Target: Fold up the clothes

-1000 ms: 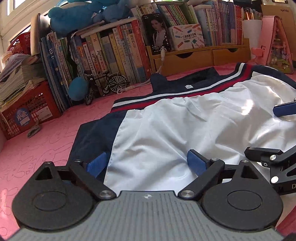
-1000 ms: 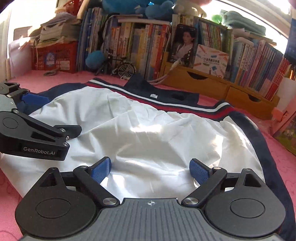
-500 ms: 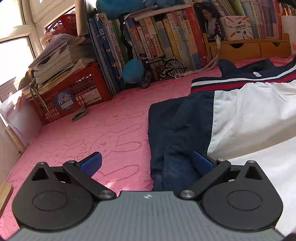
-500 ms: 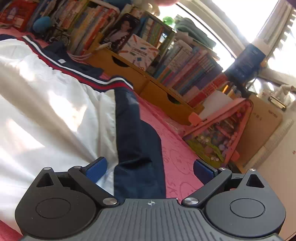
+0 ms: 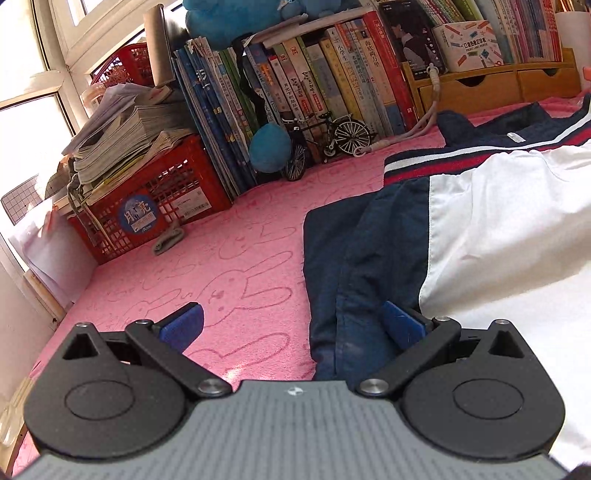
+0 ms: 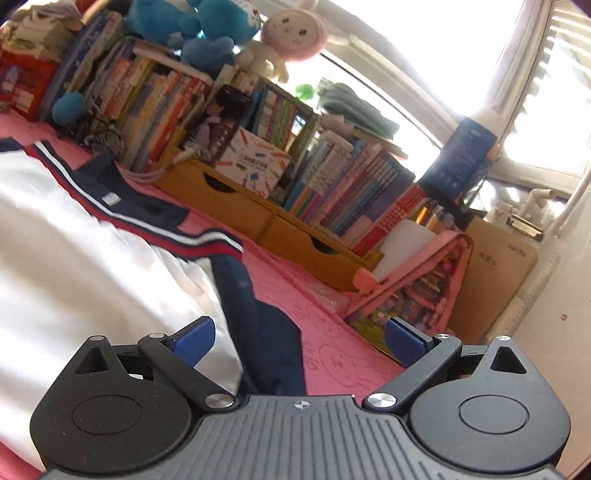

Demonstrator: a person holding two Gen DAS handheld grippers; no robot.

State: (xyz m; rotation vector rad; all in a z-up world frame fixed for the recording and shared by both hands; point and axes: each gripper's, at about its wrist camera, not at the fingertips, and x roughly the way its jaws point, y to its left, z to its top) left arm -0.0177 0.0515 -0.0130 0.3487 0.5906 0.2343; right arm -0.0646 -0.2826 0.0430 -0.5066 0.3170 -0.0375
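Left gripper [image 5: 291, 325]: jaws spread wide, nothing held; blue pads [image 5: 183, 325] straddling the navy left sleeve [image 5: 343, 280] of the jacket, one pad over bare pink blanket [image 5: 221, 266], the other above the navy cloth near the white panel.
Right gripper [image 6: 299, 338]: jaws likewise wide apart, empty; set over the navy right sleeve [image 6: 266, 332], left pad above the white body, right pad above pink blanket.
Jacket [image 5: 498, 229]: white body, navy sleeves and collar, red-white-navy stripe across the shoulders; laid flat on the blanket, collar toward the bookshelf, white cloth rumpled.
Behind, left wrist view: red crate [image 5: 147, 199] stacked with papers; row of upright books [image 5: 314, 85]; model bicycle [image 5: 325, 136]; blue plush ball [image 5: 269, 147]; wooden drawer unit [image 5: 491, 85].
Behind, right wrist view: plush toys [image 6: 207, 29] atop the books; pink stand [image 6: 417, 273]; bright window [image 6: 443, 55].
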